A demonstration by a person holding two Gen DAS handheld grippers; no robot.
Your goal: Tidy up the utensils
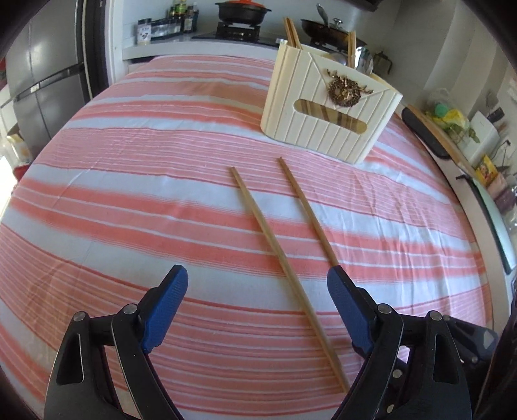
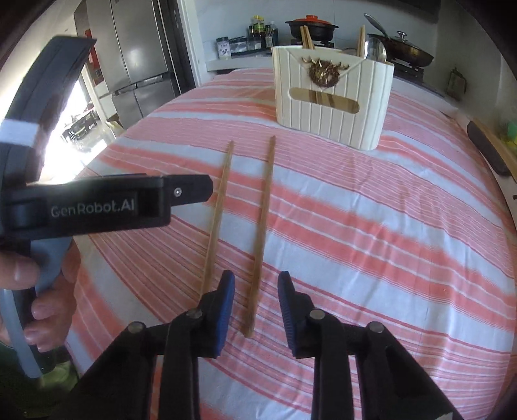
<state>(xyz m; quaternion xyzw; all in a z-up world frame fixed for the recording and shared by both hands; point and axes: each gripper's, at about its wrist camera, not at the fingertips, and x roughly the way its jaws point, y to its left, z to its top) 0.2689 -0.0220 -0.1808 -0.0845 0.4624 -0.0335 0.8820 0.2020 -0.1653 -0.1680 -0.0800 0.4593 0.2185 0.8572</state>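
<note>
Two wooden chopsticks lie side by side on the pink-and-white striped tablecloth [image 1: 129, 200]. In the left wrist view the left chopstick [image 1: 271, 245] runs between the wide-apart blue pads of my left gripper [image 1: 257, 274], which is open and touches nothing. The right chopstick [image 1: 307, 210] ends behind that gripper's right finger. In the right wrist view the right chopstick [image 2: 261, 226] lies between the pads of my right gripper [image 2: 256, 274], with a gap on both sides, so it is open. The left chopstick [image 2: 216, 213] passes just outside its left finger. A cream utensil holder [image 1: 290, 106] [image 2: 365, 106] stands beyond, holding chopsticks and a spoon.
A person's hand [image 2: 42, 290] holds the left gripper's black housing [image 2: 97, 203] at the left of the right wrist view. Behind the table are a stove with a black pot [image 1: 242, 13] and a pan [image 1: 323, 29], and a steel fridge [image 1: 42, 80]. A chair back [image 1: 423, 132] stands at the table's right edge.
</note>
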